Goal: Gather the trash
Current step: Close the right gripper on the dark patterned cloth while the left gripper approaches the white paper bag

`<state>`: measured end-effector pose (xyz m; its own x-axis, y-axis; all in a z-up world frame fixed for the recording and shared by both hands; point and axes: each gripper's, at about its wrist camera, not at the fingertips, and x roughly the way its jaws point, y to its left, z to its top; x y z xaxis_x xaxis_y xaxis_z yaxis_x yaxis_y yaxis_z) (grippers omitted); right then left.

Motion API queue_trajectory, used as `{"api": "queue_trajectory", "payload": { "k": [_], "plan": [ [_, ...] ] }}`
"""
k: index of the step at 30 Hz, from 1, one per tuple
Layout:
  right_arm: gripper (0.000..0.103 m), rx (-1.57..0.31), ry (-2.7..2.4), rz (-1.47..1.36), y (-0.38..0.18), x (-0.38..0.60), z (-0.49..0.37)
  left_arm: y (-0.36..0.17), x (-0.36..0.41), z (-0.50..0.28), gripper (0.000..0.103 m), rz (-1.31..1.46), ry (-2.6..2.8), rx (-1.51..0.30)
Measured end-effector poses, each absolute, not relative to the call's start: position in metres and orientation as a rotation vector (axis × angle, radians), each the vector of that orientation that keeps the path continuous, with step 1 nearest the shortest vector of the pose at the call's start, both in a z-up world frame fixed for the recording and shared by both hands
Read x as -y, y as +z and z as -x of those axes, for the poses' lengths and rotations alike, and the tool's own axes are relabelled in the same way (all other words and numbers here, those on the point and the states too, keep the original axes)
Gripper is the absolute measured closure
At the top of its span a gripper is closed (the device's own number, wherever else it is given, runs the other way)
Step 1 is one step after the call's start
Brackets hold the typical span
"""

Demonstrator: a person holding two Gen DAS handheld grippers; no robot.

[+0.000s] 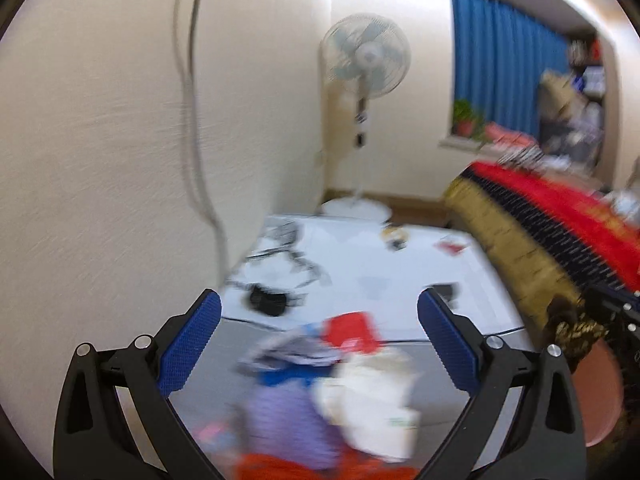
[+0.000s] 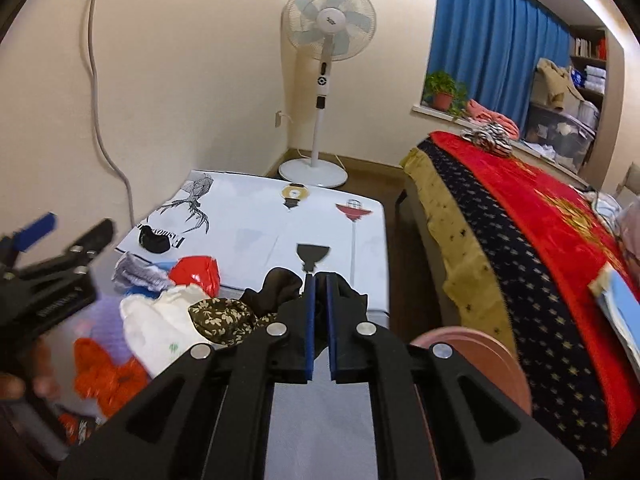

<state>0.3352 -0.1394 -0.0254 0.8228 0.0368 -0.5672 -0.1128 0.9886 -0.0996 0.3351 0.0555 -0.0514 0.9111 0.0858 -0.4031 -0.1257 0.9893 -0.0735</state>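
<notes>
Where the right claw (image 2: 320, 300) has its blue pads nearly together, a dark floral-patterned cloth (image 2: 224, 320) is caught at their tips and trails off to its left. Beyond that, further left, a heap of trash (image 2: 160, 320) lies on the bench (image 2: 352, 240): white crumpled paper, a red wrapper, purple and orange pieces. Over the same heap the left claw (image 1: 319, 332) stands wide open with nothing between its pads. Ahead of both claws a standing fan (image 2: 330, 20) is in the corner; a bed (image 2: 540, 240) runs along the right
</notes>
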Motion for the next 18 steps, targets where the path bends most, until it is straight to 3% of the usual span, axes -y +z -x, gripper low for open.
{"api": "queue_trajectory", "payload": {
  "k": [5,10,14,18],
  "plan": [
    [0.097,-0.609,0.092,0.08,-0.021,0.162,-0.305,-0.09,-0.037,-0.325,0.008,0.275,0.023,-0.435],
    [0.097,-0.635,0.108,0.066,-0.032,0.177,-0.301,-0.107,-0.018,-0.328,0.008,0.095,0.034,-0.433],
    [0.097,-0.657,0.103,0.055,-0.038,0.187,-0.308,-0.113,-0.029,-0.336,0.008,0.139,0.035,-0.462],
    [0.097,-0.683,0.093,0.022,-0.042,0.193,-0.316,-0.127,-0.032,-0.344,0.016,0.107,0.045,-0.505]
  ]
}}
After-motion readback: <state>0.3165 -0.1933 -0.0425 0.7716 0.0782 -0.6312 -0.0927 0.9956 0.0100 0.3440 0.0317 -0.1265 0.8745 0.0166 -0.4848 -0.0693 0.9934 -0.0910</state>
